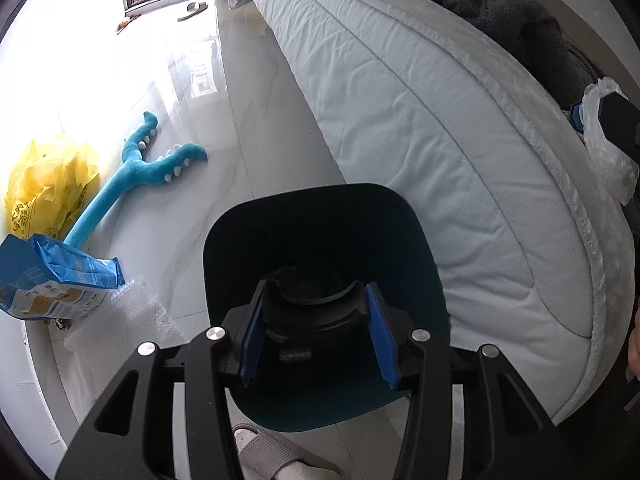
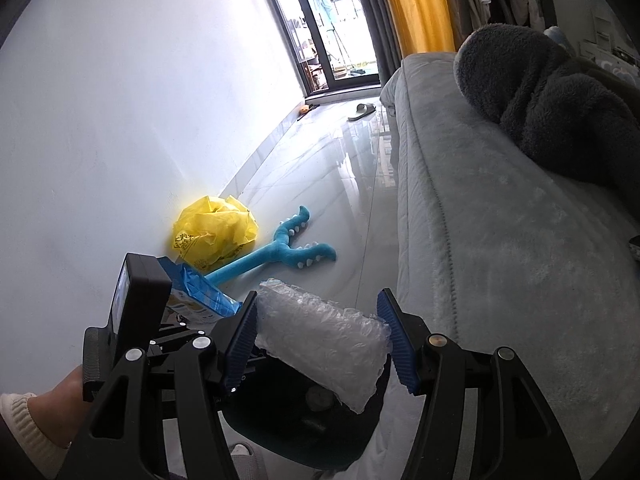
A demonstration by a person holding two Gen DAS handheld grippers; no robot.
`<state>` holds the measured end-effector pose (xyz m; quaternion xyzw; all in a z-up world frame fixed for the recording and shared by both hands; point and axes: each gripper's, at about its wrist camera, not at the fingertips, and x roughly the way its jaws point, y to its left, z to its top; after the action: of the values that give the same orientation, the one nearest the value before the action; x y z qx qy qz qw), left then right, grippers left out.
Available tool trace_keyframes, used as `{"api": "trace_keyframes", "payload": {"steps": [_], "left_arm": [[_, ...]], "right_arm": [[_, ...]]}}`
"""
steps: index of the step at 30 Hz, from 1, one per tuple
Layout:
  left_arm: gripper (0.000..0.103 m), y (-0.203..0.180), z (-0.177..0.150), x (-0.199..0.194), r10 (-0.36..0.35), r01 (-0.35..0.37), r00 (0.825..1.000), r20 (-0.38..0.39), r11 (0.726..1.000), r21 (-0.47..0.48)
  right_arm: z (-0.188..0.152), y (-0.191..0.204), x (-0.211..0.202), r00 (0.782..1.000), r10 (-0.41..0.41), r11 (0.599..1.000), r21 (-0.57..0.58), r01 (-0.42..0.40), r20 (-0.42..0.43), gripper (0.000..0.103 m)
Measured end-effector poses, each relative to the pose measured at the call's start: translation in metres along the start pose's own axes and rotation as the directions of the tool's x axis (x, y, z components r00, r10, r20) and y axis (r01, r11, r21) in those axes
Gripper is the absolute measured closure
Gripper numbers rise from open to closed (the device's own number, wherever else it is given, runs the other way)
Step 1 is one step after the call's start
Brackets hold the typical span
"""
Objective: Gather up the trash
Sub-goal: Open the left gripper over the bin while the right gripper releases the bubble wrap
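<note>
Bubble wrap (image 2: 320, 344) sits loosely between our right gripper's (image 2: 318, 344) parted fingers above the dark bin (image 1: 320, 240) that our left gripper (image 1: 316, 336) clamps by its rim, so a gust or tilt might drop it outside.

**Materials and Surface Finish**

Floor (image 2: 320, 168): glossy, reflective tile. Bubble wrap (image 2: 320, 344): clear, bumpy plastic. Yellow bag (image 2: 212, 232): thin crinkled plastic. Blue toy (image 2: 280, 252): plush cloth. Bed cover (image 1: 400, 100): matt quilted fabric. Grey blanket (image 2: 552, 100): fuzzy fleece.
</note>
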<state>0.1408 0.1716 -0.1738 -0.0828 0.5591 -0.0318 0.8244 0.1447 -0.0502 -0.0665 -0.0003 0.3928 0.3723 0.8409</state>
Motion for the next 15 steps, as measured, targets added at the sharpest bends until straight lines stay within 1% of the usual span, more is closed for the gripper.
{"api": "trace_keyframes", "payload": {"steps": [2, 4, 6, 11, 15], "left_arm": [[0.050, 0.007, -0.003, 0.002, -0.010, 0.010, 1.000, -0.012, 1.000, -0.011], [0.045, 0.013, -0.007, 0.003, -0.008, 0.008, 1.000, -0.023, 1.000, -0.013], [0.032, 0.018, -0.009, 0.002, -0.015, 0.015, 1.000, -0.026, 1.000, -0.011], [0.028, 0.029, -0.012, -0.008, -0.020, 0.020, 1.000, -0.005, 1.000, -0.012], [0.026, 0.039, -0.011, -0.018, -0.022, 0.023, 0.999, 0.031, 1.000, -0.019]], "right_arm": [[0.000, 0.003, 0.006, 1.000, 0.005, 1.000, 0.008, -0.004, -0.007, 0.043], [0.000, 0.006, 0.013, 1.000, 0.007, 1.000, 0.012, -0.007, -0.017, 0.043], [0.001, 0.010, 0.024, 1.000, 0.006, 1.000, 0.011, -0.006, -0.030, 0.043], [-0.003, 0.018, 0.046, 0.997, 0.002, 1.000, 0.011, -0.001, -0.077, 0.043], [-0.010, 0.022, 0.062, 0.993, -0.007, 1.000, 0.003, 0.007, -0.119, 0.043]]}}
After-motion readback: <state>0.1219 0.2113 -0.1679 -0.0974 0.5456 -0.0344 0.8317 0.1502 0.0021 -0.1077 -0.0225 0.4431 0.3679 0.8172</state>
